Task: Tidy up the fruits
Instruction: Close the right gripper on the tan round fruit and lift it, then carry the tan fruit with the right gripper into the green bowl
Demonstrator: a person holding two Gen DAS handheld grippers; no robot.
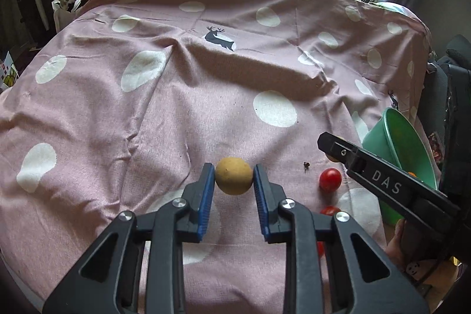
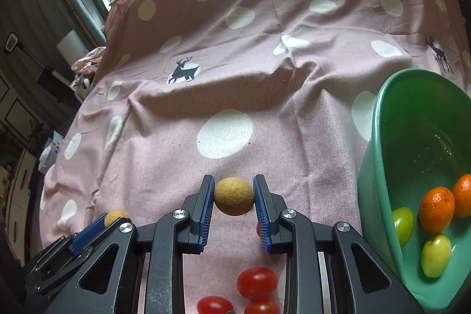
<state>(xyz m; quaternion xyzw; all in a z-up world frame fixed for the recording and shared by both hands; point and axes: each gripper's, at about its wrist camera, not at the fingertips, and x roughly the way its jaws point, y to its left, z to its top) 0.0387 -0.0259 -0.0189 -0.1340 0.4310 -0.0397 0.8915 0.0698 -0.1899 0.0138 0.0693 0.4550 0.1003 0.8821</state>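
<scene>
1. Black arms of my left gripper [image 1: 234, 178] fill the bottom of the left wrist view; its blue pads [image 1: 207, 190] pinch a tan fruit [image 1: 234, 175] from both sides.
2. That fruit sits right at the fingertips, its widest part between the pads and its far half poking out beyond them.
3. My right gripper [image 2: 234, 196] does the same: its pads [image 2: 206, 205] are pressed onto a second tan fruit [image 2: 234, 195], again at the very tips, with pink cloth [image 2: 265, 64] showing below it.
4. In the left view, my right gripper [image 1: 332, 147] reaches in from the right edge, seen side-on, with only a sliver of its fruit visible at the tip.
5. In the right view, my left gripper [image 2: 101, 222] shows at lower left, its fruit [image 2: 116, 216] peeking past a blue pad.
6. Red tomatoes [image 2: 257, 283] lie on the cloth beneath my right gripper, three in that view, close together; two of them touch.
7. From the left view, one tomato [image 1: 330, 179] lies just right of my left fingers, another [image 1: 329, 210] partly hidden behind the right finger.
8. A green bowl [image 2: 382, 167] stands on the right, beside my right gripper.
9. Inside the bowl lie two oranges [image 2: 436, 209], touching, and two yellow-green fruits [image 2: 435, 255].
10. Both tan fruits are outside the bowl, held to its left.
</scene>
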